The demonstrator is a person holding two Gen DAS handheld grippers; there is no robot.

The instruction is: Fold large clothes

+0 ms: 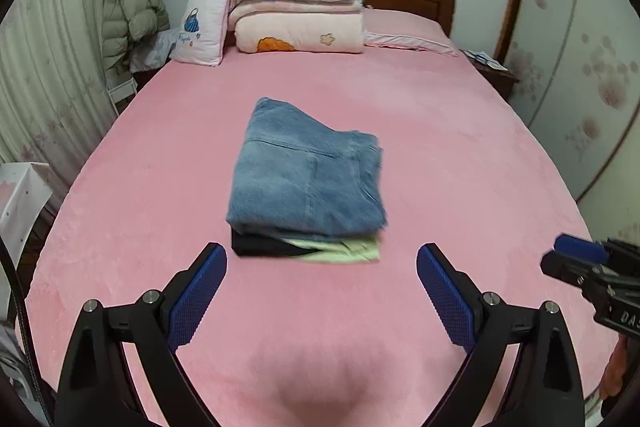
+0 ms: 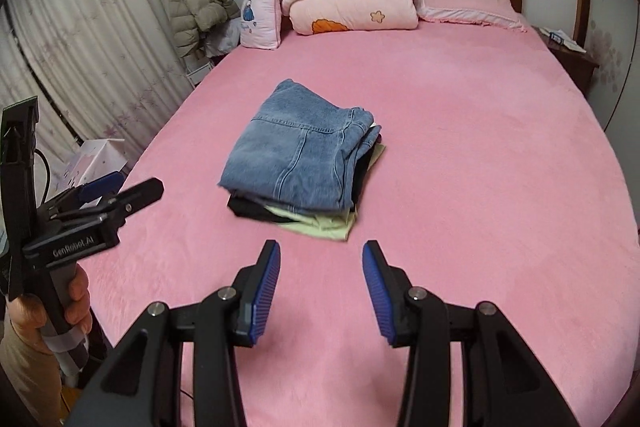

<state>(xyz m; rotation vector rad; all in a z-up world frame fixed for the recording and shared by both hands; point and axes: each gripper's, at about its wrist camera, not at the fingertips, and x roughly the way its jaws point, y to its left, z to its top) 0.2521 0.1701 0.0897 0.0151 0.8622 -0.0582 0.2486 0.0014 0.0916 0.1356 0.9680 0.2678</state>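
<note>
Jeans (image 1: pixel 306 173): folded, topping a small stack mid-bed, over black and pale-green garments (image 2: pixel 320 223).
Left gripper (image 1: pixel 322 263): spread wide, empty, just short of the stack.
Right gripper (image 2: pixel 321 259): spread, empty, nearby.

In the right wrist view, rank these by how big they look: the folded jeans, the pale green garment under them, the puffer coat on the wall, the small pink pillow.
1. Folded jeans, nearest the camera.
2. Puffer coat, farther off, so probably larger in reality.
3. Small pink pillow and pale green garment: too close to rank; the garment is mostly covered.
</note>
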